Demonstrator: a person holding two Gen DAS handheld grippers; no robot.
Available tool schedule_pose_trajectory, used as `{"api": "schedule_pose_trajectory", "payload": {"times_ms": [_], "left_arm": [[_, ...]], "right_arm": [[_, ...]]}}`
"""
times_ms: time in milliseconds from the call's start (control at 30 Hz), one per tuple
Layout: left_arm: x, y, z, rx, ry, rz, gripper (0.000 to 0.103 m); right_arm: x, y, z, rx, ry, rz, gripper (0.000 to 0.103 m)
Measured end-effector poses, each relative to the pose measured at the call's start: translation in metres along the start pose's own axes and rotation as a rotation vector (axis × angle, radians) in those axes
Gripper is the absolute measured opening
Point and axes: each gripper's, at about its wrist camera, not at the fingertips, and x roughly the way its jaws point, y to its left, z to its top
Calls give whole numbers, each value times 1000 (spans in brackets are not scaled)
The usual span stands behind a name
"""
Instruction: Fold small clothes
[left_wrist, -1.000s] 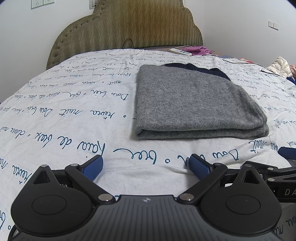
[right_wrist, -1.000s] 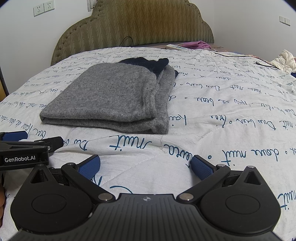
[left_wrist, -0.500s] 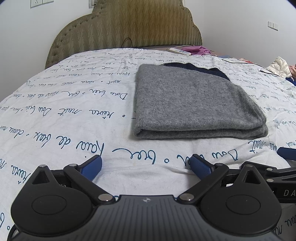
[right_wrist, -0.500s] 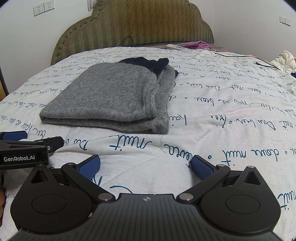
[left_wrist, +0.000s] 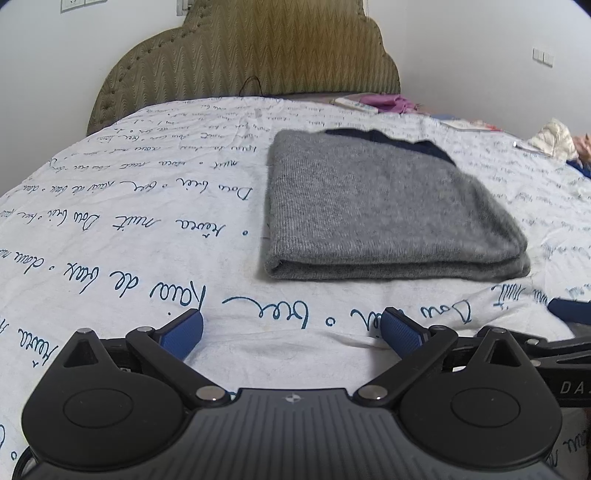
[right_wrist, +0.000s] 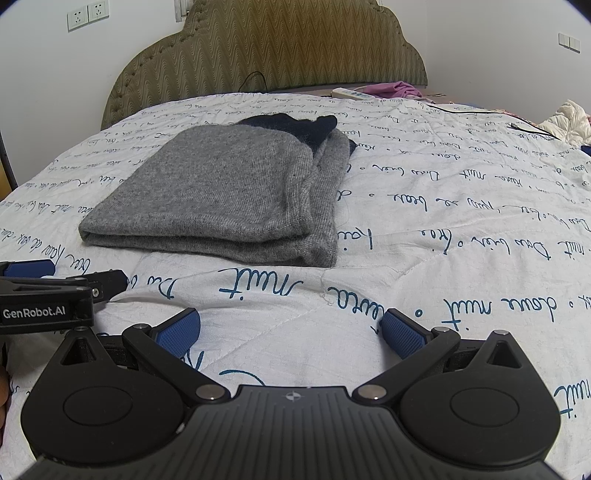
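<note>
Left hand-held gripper (left_wrist: 291, 330): blue-padded fingers (left_wrist: 183, 330) spread wide apart, nothing between them; poised low over the bedspread, near the folded edge of the garment but apart from it.
Right hand-held gripper (right_wrist: 290, 330): fingers (right_wrist: 400, 332) likewise spread apart and empty, over the bedspread, apart from the garment's near edge.
Grey sweater (left_wrist: 384, 206): folded into a neat rectangle of stacked layers, lying flat on the bed; in the right wrist view (right_wrist: 229, 192) it lies ahead and to the left, with layered edges visible along its right side.
Dark navy trim (right_wrist: 295, 123): shows at the far end of the folded sweater.
Bedspread (left_wrist: 110, 229): white quilted cover printed with blue handwritten script, carrying the sweater.
Headboard (right_wrist: 273, 51): olive, zigzag-patterned upholstery with a scalloped top, against a white wall.
Far clutter: a pink garment (right_wrist: 395, 88) and a white remote (right_wrist: 349, 93) near the headboard.
</note>
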Motion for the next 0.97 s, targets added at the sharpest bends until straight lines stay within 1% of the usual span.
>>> {"api": "schedule_pose_trajectory", "payload": {"times_ms": [67,133,200,333,367,500,600,700,800,867,933,967], "left_arm": [[-5,3,-1,-22,-31,10,103],[-6,4,-1,-31,-36,10,103],[-7,2,-2,-19,-38,11,103],[-10,-6,-3,42,-44,-6,103],[-10,-6,-3,50,-45,1,103],[-11,-7,-4,55,-34,11,103],[-21,-6,-2,42,-26,13,103],[-37,-9,2,42,-48,11,103],[-48,-11,4,51,-61,0,103],[-52,-11,4,55,-71,-14,103],[-54,-12,7,68,-82,-2,103],[-53,-11,9,68,-73,1,103]], "right_arm": [[0,0,0,0,0,0,103],[0,0,0,0,0,0,103],[0,0,0,0,0,0,103],[0,0,0,2,-1,1,103],[0,0,0,3,-1,1,103],[-1,0,1,6,-4,-1,102],[-13,-2,3,25,-24,-26,103],[-39,-1,8,38,-63,16,103],[-56,4,16,10,-103,11,103],[-59,6,20,0,-97,10,103],[-57,7,21,2,-80,12,103],[-56,8,21,5,-74,14,103]]}}
